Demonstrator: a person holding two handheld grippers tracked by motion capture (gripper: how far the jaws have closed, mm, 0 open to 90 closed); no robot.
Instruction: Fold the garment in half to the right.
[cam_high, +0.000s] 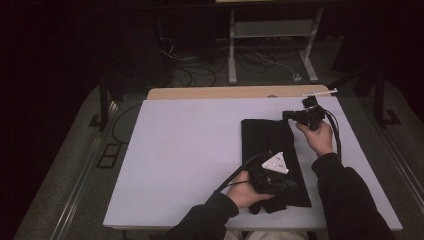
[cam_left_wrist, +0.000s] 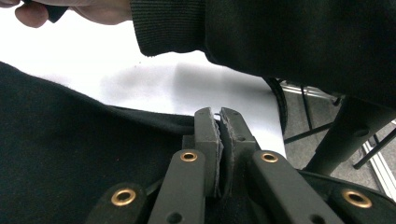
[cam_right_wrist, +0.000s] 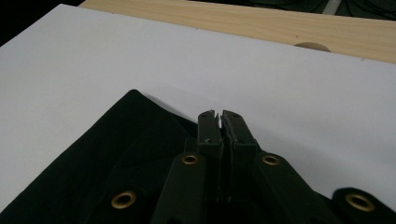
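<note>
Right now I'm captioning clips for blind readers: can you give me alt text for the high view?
A person at a white table holds a hand-held gripper at each end of a folded black cloth: the left hand-held gripper at its near end, the right hand-held gripper at its far end. Cables lie on the dark floor behind.

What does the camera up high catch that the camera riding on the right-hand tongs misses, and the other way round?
Only the high view takes in both hands, the left tongs at the black cloth's near end, and the floor cables beyond the table. Only the right gripper view gives a close look at the right tongs, pressed shut at the cloth's far edge. Both take in the cloth, the white board and the wooden table edge.
</note>
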